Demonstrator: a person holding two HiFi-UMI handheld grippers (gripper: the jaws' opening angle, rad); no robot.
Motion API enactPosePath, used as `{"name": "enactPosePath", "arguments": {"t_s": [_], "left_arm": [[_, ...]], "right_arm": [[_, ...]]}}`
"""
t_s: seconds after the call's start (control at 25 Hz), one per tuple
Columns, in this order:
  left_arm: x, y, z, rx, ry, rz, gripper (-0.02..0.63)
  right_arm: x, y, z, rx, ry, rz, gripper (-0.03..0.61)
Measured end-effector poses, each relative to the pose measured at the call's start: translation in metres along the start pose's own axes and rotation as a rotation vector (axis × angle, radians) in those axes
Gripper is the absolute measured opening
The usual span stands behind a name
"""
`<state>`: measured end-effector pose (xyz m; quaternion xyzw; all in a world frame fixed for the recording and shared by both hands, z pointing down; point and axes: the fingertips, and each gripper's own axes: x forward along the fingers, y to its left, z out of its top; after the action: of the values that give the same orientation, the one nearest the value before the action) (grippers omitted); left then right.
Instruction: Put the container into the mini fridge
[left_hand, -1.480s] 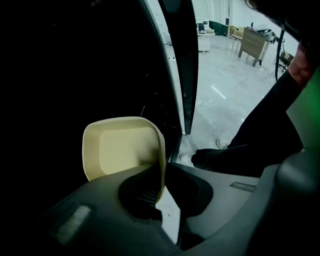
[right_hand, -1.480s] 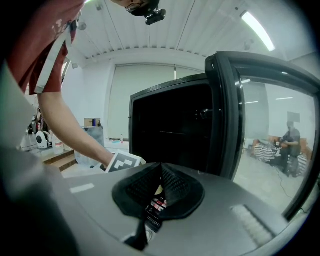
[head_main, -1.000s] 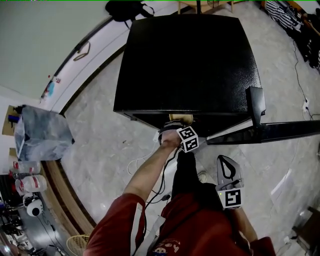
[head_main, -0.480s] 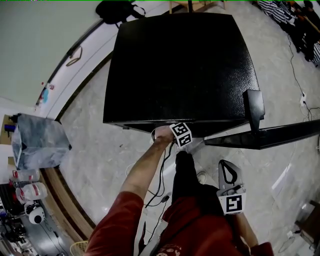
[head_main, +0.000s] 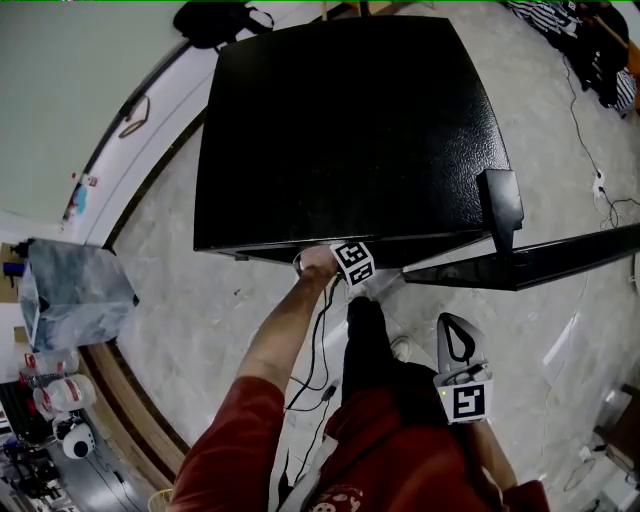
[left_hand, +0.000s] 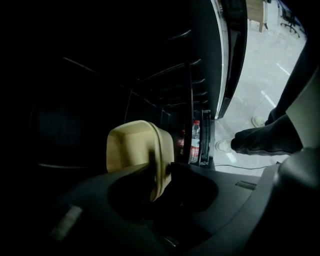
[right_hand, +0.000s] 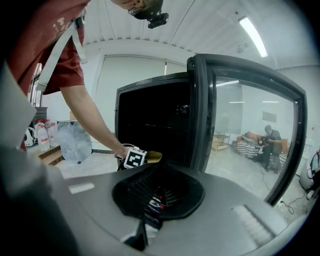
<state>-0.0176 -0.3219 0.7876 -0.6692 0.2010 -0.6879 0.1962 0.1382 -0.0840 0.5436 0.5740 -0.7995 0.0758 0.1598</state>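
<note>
Evidently reached well inside the black box-shaped mini fridge (head_main: 350, 130) with the left gripper (left_hand: 160, 169), and was opening its jaws, with the rim of the pale yellow plastic container (left_hand: 131, 147) between them. Found that container within the dark compartment, left of a red-labelled clear bottle (left_hand: 195, 142). Could not tell whether seated flat on a shelf: too dark. Risked a tilt or fall if let go unsupported. Risked dragging it back out if withdrawn before clearing the rim. Held the right gripper (right_hand: 155, 167) clenched on nothing, apart from the open dark-framed glass door (head_main: 540, 262); might have knocked that door on a careless swing.
</note>
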Motion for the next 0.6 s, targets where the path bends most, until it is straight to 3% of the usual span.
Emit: {"name": "enactPosePath", "arguments": {"t_s": [0.16,0.6], "left_arm": [[-0.002,0.005,-0.004,0.029,0.015,0.066,0.175],[-0.045,-0.01,-0.014,0.026,-0.001,0.134,0.202]], "right_arm": [[0.001,0.005,-0.001,-0.009,0.002,0.011,0.0],[-0.017,0.018,0.008,-0.02,-0.056,0.036,0.0]]}}
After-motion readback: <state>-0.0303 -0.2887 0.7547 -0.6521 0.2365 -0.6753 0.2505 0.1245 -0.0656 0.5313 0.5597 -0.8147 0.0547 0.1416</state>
